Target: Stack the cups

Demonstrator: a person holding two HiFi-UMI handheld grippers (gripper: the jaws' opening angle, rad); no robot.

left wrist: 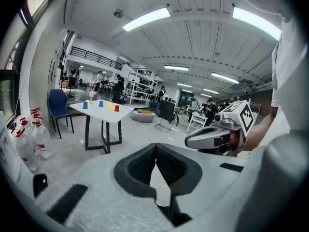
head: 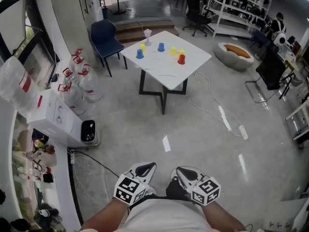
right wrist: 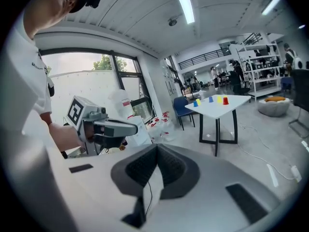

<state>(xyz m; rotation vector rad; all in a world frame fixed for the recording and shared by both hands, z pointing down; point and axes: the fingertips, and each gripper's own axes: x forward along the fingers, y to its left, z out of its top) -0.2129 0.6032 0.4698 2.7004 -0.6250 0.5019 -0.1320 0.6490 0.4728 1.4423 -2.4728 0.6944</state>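
Standing far across the floor [head: 130, 124] is the white table [head: 164, 76]. Side by side, the left gripper [head: 147, 169] and right gripper [head: 182, 173] have jaws pressed together, empty. On that table, 2 blue cups [head: 139, 54], yellow cups [head: 173, 51] and 1 red cup [head: 181, 59] stand unstacked.

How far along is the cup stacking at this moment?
Done: nothing visible. No stack shows; the small red plastic cup and a small blue plastic cup stand apart on the white square table, far across the floor. In hand: nothing. The left tool and the right tool are shut and empty, close to the person's body. Left: reach the table, then stack all cups.
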